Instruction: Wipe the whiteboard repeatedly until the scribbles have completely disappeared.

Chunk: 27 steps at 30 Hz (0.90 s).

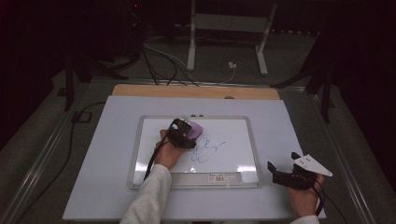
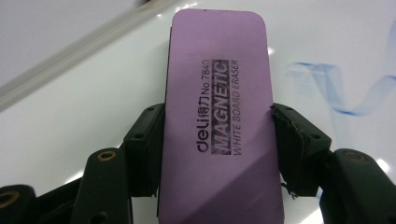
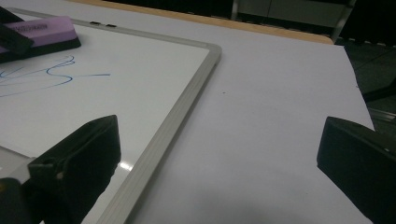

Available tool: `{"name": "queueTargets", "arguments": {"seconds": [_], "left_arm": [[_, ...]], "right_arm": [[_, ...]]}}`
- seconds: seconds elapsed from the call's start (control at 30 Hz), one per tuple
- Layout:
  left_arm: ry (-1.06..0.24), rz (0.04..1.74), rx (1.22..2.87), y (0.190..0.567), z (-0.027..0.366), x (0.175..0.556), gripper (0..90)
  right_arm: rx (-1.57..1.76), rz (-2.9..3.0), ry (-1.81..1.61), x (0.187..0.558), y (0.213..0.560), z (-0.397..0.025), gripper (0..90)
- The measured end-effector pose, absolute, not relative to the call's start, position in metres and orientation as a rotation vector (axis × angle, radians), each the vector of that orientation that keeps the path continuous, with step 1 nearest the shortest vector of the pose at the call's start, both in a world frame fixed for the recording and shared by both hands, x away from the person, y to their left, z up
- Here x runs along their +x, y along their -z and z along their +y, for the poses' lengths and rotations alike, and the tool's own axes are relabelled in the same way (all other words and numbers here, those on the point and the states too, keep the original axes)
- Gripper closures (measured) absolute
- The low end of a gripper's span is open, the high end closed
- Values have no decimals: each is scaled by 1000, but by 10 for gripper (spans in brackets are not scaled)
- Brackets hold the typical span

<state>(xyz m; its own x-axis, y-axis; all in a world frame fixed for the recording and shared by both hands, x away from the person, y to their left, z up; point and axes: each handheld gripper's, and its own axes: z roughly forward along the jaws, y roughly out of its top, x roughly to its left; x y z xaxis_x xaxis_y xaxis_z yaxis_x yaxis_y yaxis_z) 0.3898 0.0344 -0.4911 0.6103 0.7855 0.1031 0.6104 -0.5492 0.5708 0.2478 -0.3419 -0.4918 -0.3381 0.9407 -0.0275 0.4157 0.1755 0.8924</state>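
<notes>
Your purple eraser (image 2: 217, 126) sits flat on the whiteboard (image 1: 233, 126), upper-middle of the board, just left of the blue scribble (image 1: 205, 150) and not touching the bulk of it as far as the high view shows. Label side is up; in the left gripper view you can read "deli No.7840 MAGNETIC WHITE BOARD ERASER" w/ the text running lengthwise away from the cam. Your left gripper (image 2: 217, 140) is clamped on it: the two black jaws press the eraser's long sides about halfway along, pads (image 2: 289, 140) tight against the purple edge, no gap either side. In the same view a faint blue stroke lies on the board to the right of the eraser, and the board's silver frame runs diagonally across the upper left. From the high view your left hand (image 1: 168, 151) comes in over the board's lower edge, sleeve below it, cable trailing back along the forearm. Your right gripper (image 3: 219, 154) is well apart from the eraser, off the board to its lower right, above the white table sheet (image 1: 285, 121); jaws spread wide w/ nothing between them, grey three-cornered plate (image 1: 312, 164) on top. In the right gripper view the left jaw hangs over the board's frame corner, the right jaw over bare sheet, eraser far off at upper left.
</notes>
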Motion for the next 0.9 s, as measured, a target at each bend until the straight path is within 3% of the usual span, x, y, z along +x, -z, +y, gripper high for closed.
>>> {"name": "queueTargets", "arguments": {"seconds": [0.2,0.27,0.37,0.5,0.77,0.9], "left_arm": [[-594,1253,2305,492,48,401,421],[-568,1272,2291,492,50,402,421],[-477,1196,2292,493,43,398,420],[-471,1099,2336,492,33,387,420],[-361,1102,2299,494,64,360,420],[-443,1091,2322,493,68,352,420]], "right_arm": [[1286,1838,-1118,246,491,-345,0],[1292,1835,-1118,246,491,-347,0],[1292,1835,-1120,247,492,-347,0],[1281,1842,-1116,247,491,-343,0],[1301,1830,-1115,246,492,-348,0],[1292,1838,-1109,246,492,-345,0]]}}
